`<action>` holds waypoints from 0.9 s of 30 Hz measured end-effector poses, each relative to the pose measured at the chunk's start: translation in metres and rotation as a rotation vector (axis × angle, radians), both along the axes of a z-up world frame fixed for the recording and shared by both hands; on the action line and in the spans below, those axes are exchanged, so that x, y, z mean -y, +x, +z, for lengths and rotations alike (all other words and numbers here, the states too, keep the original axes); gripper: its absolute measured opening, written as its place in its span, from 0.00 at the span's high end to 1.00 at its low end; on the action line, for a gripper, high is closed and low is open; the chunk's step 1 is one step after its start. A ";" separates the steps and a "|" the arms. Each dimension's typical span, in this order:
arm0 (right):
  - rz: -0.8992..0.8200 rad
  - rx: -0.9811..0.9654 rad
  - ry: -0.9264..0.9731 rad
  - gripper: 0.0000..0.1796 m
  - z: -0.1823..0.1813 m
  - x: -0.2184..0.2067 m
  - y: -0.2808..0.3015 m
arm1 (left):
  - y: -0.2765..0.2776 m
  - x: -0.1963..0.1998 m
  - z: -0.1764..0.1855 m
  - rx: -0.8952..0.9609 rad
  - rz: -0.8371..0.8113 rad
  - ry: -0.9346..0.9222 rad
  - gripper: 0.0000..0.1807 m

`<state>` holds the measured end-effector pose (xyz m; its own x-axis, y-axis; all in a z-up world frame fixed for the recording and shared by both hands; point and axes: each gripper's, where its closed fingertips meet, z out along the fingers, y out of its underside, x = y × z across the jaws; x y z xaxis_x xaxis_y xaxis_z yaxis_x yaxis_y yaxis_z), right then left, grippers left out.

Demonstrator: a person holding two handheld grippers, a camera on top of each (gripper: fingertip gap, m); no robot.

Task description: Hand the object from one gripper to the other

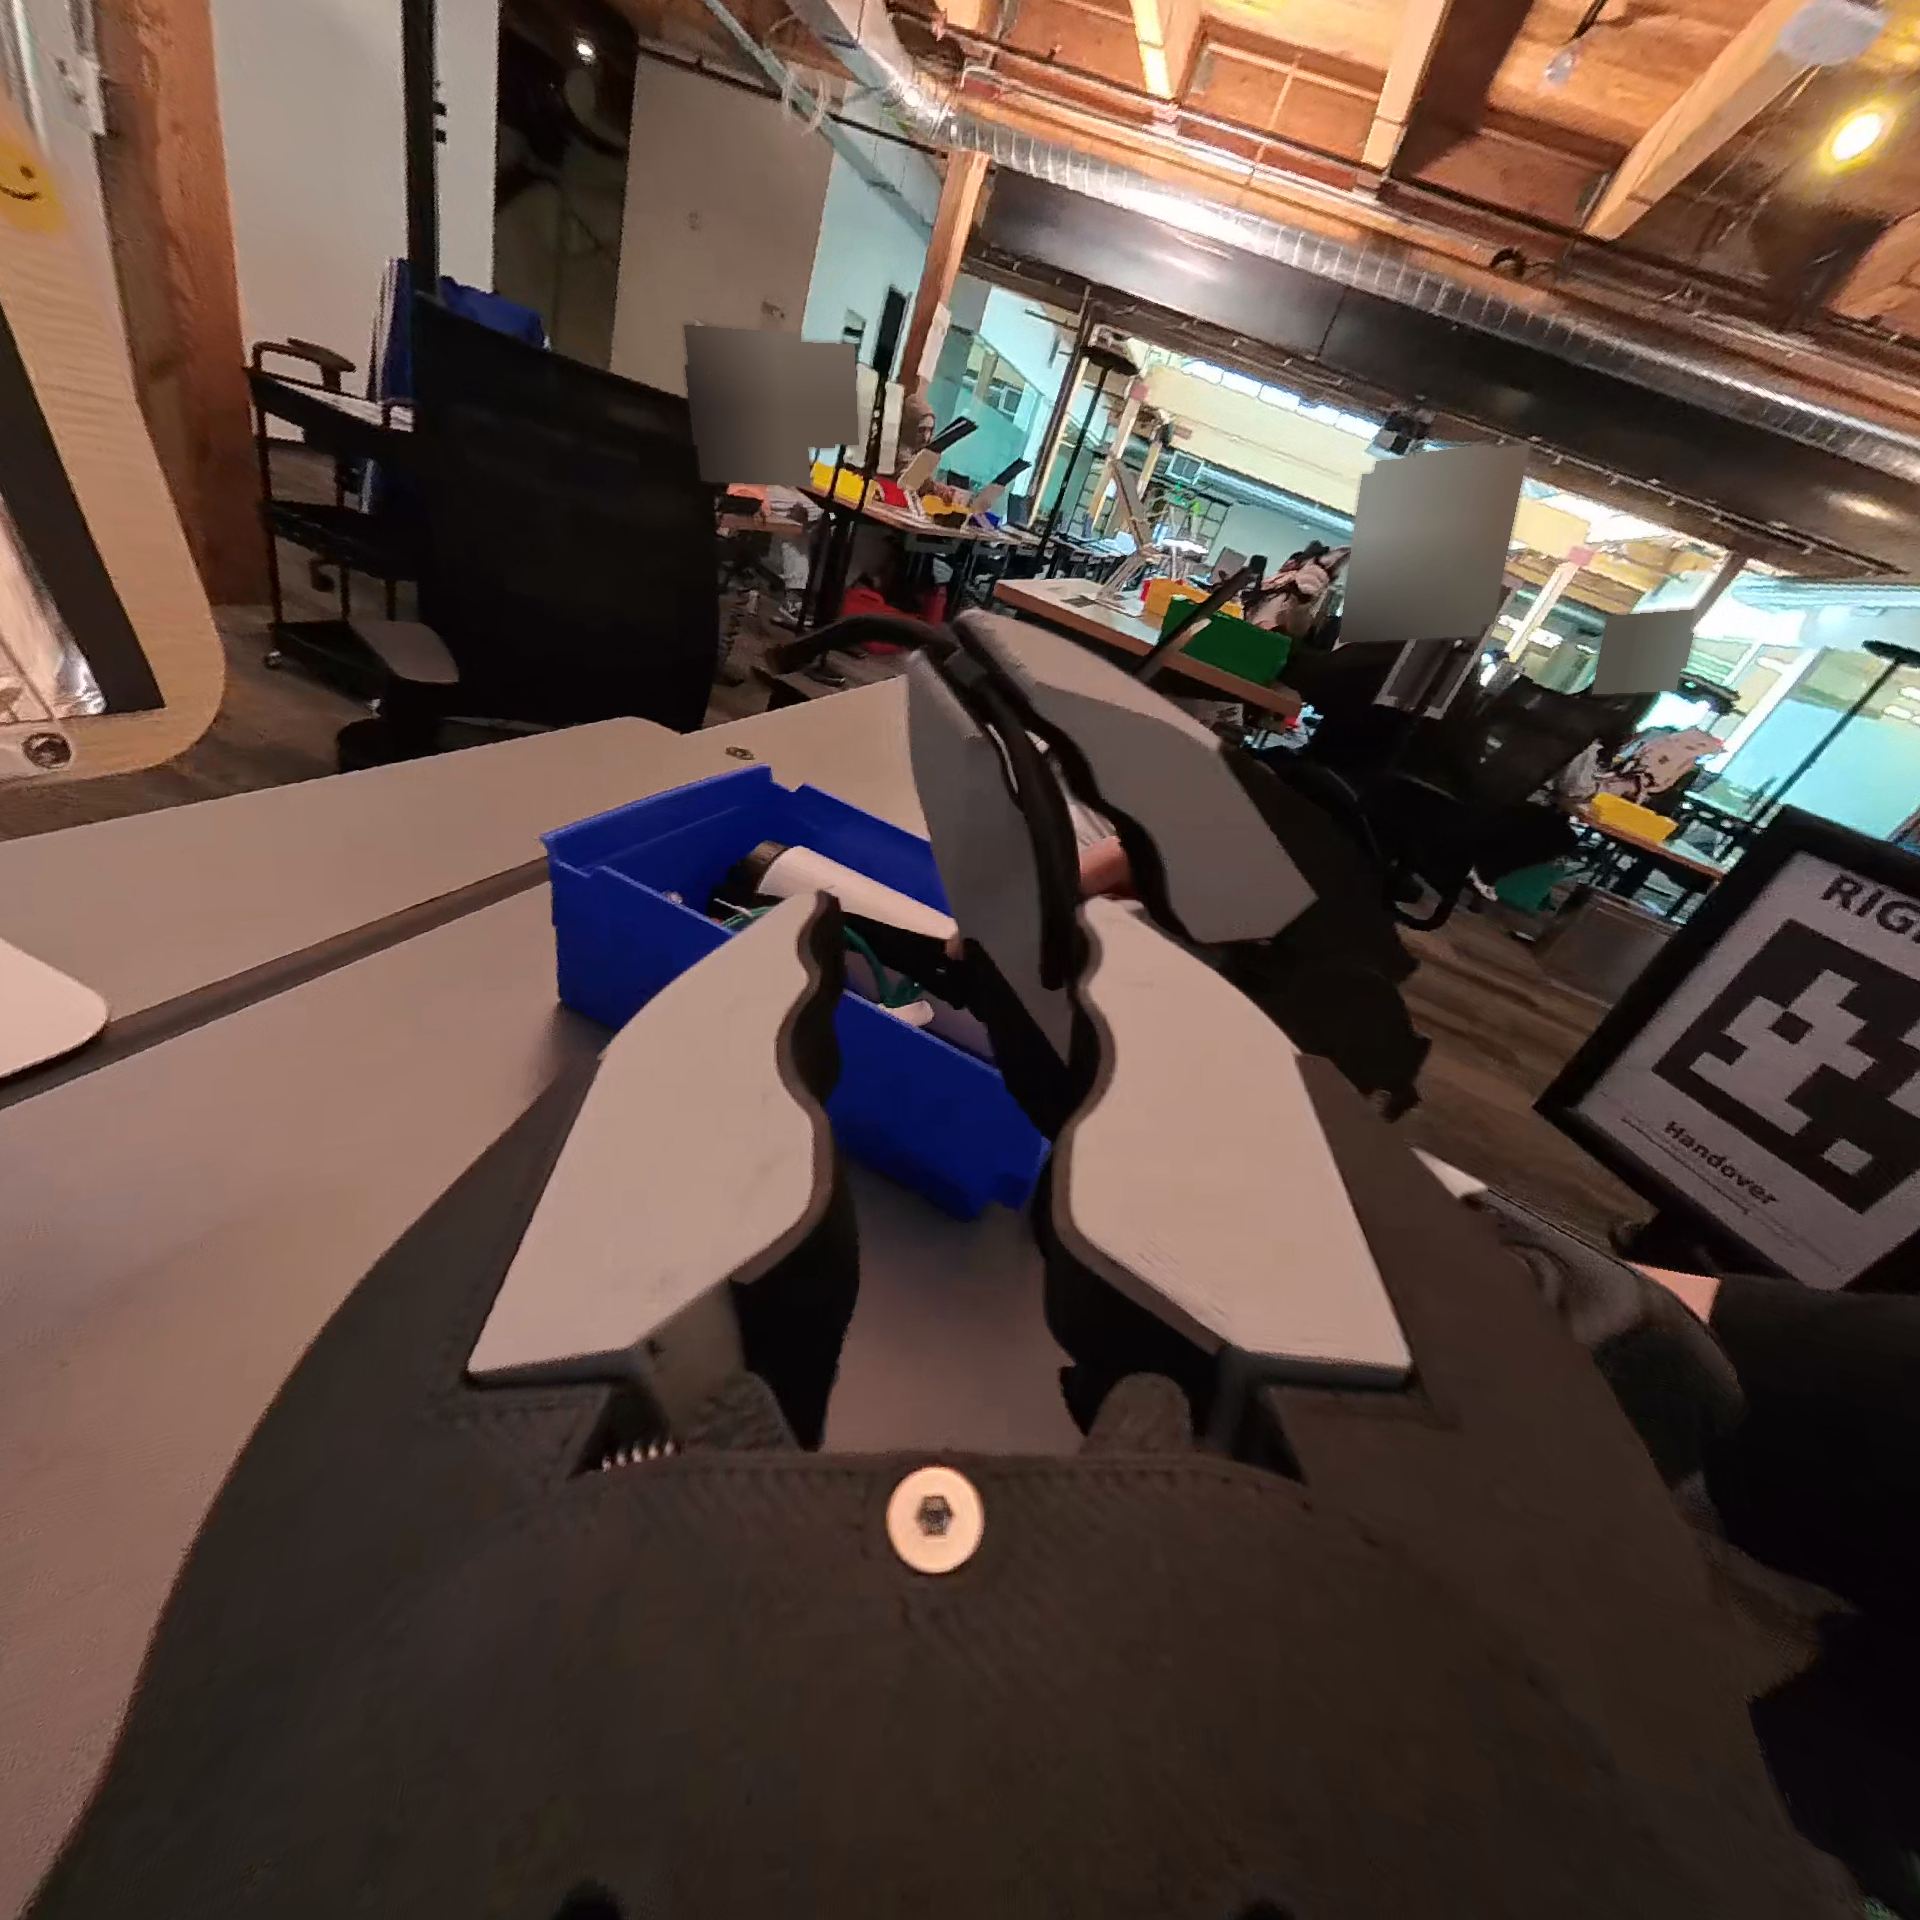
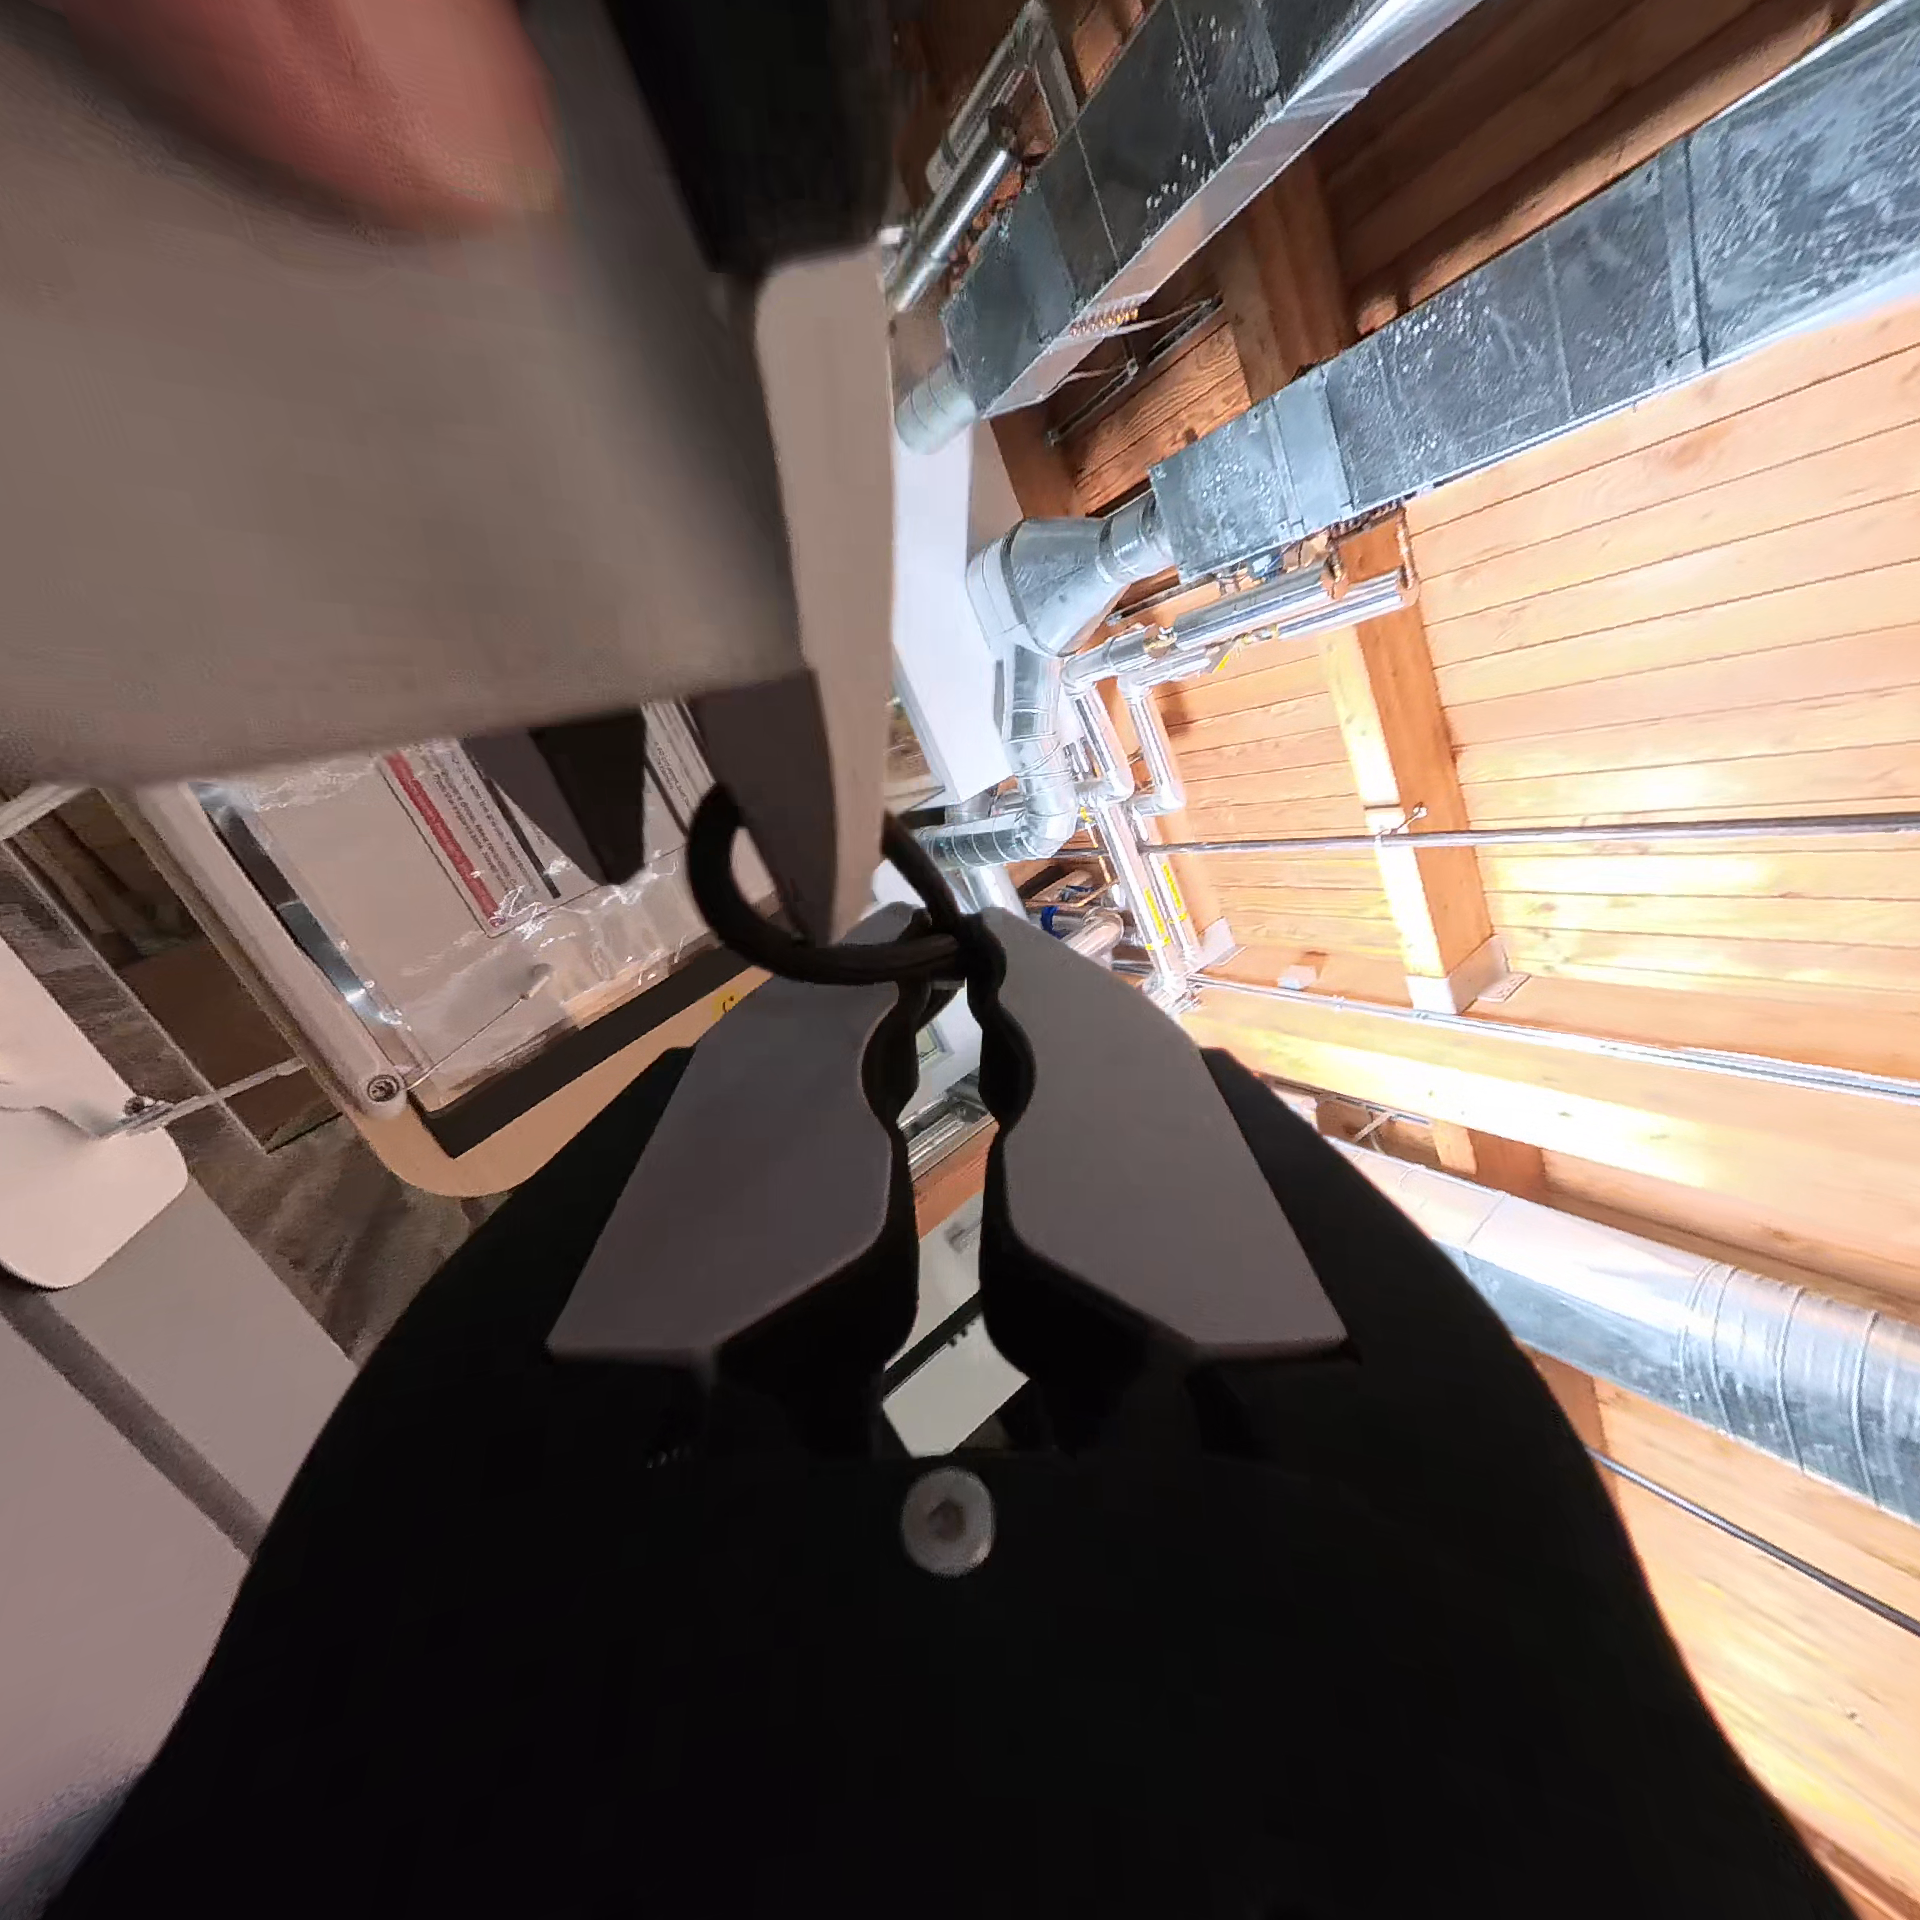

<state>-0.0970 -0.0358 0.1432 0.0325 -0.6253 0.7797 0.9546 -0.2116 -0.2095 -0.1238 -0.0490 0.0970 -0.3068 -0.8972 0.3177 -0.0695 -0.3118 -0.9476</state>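
Right wrist: black loop (image 2: pixel 831 961) btwn fingers (image 2: pixel 1091 1122)

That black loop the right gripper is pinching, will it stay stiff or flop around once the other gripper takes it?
Probably floppy: the black loop is thin and curves freely past the right gripper. It looks light, hanging from just the fingertips. Its thinness may let it slip from a loose pinch.

Obstacles: blue bin (image 1: pixel 727 935) on the grey surface (image 1: pixel 312 1195), directly ahead of the left gripper (image 1: pixel 951 966); framed marker sign (image 1: pixel 1766 1070) upright at the right; right gripper (image 1: pixel 1049 831) just above the bin, one finger between the left fingers (image 1: pixel 717 1122). Free room: bare surface to the left of the bin.
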 end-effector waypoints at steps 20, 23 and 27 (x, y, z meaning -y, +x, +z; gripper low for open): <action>0.404 0.006 0.044 0.87 0.016 0.027 -0.023 | -0.091 -0.098 0.085 0.264 0.386 0.441 0.99; 0.495 -0.255 -0.113 0.86 0.005 0.007 -0.007 | -0.109 -0.110 0.092 0.222 0.420 0.434 0.99; 0.723 -0.561 -0.330 0.83 -0.020 -0.012 -0.019 | -0.123 -0.096 0.095 0.186 0.246 0.288 0.99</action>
<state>-0.1155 -0.0237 0.1229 0.7430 -0.0610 0.6665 0.6570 0.2567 -0.7089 -0.2465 0.0466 0.1923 -0.1008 -0.9949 0.0029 0.1543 -0.0186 -0.9879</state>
